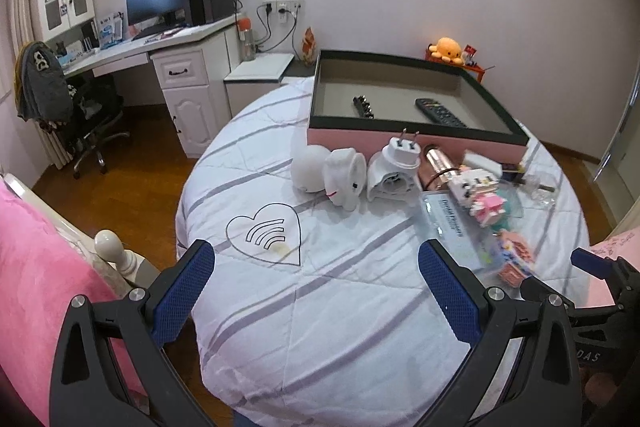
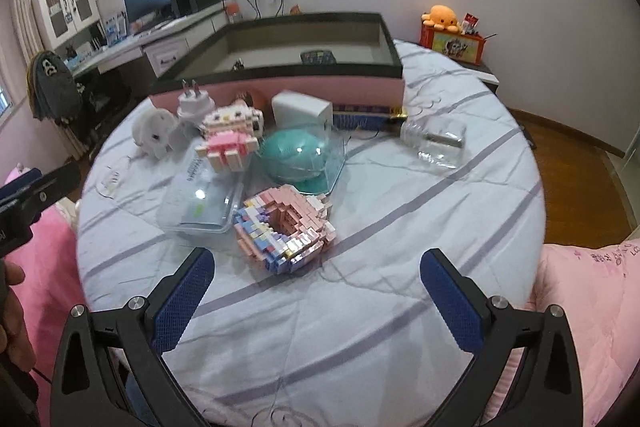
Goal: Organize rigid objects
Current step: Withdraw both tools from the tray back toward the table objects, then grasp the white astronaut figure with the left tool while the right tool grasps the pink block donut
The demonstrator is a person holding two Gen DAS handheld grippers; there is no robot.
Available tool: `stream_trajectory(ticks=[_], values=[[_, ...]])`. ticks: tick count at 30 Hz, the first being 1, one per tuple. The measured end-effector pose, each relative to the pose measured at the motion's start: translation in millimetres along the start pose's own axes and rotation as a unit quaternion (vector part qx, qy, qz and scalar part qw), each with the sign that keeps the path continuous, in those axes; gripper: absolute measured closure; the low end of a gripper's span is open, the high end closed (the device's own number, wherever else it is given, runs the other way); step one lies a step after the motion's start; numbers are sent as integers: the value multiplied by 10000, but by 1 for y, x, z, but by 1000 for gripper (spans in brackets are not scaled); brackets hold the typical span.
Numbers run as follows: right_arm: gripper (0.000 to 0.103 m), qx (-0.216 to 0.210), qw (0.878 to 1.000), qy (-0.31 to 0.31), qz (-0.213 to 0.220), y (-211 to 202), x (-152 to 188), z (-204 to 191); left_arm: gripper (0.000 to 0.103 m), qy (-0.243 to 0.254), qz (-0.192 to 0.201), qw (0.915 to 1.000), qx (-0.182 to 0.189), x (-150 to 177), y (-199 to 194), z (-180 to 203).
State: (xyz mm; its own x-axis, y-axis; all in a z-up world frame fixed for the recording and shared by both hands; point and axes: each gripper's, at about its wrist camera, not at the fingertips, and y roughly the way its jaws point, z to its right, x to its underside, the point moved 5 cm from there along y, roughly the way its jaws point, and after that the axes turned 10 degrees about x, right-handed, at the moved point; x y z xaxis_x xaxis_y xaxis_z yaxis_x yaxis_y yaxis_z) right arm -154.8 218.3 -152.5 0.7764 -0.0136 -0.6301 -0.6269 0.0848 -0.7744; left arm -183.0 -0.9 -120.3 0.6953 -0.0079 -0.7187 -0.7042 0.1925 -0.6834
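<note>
Claws first: the left claw point(image 1: 316, 267) hangs above the near part of the round tabletop point(image 1: 340, 327) with its blue pads spread wide and nothing between them, and the right claw point(image 2: 316, 273) is likewise wide apart and holds nothing, poised over the near edge of the cloth just short of a pink brick-built ring point(image 2: 286, 227). That ring lies flat on the striped cloth, touching the corner of a clear plastic case point(image 2: 200, 203) to its left. Behind the case stands a brick-built cat figure point(image 2: 232, 137) in pink and white, and right of it a teal dome point(image 2: 296, 159) sits under a clear cover. Further left, near the front of the box, a white elephant figure point(image 1: 346, 179) lies beside a white round object point(image 1: 310, 167) and a white plug adapter point(image 1: 394, 167) with its prongs pointing up; a copper-coloured cylinder point(image 1: 438, 167) lies just right of the adapter. A crumpled clear wrapper point(image 2: 436, 143) rests apart on the right side. At the far edge of the tabletop sits an open pink box with a dark rim point(image 1: 416, 141), and inside it lie a black remote control point(image 1: 440, 113) and a small dark studded strip point(image 1: 362, 106), well apart from each other.
</note>
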Motion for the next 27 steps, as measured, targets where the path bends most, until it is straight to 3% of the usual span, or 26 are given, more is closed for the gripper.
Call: stream_trajectory(ticks=[9, 14, 21, 24, 27], values=[[3, -1, 9994, -238, -258, 38, -4, -7, 0, 29, -372, 9993, -14, -6, 52, -14], [17, -35, 9992, -340, -203, 42, -9, -7, 0, 97, -421, 9991, -46, -18, 73, -22], [21, 77, 9984, -544, -100, 49, -15, -13, 0, 134, -539, 9985, 9, -31, 102, -28], [33, 66, 9987, -512, -24, 48, -17, -13, 0, 139, -547, 9984, 103, -33, 110, -27], [35, 120, 9986, -514, 50, 47, -16, -13, 1, 95, -575, 9981, 199, -36, 120, -26]])
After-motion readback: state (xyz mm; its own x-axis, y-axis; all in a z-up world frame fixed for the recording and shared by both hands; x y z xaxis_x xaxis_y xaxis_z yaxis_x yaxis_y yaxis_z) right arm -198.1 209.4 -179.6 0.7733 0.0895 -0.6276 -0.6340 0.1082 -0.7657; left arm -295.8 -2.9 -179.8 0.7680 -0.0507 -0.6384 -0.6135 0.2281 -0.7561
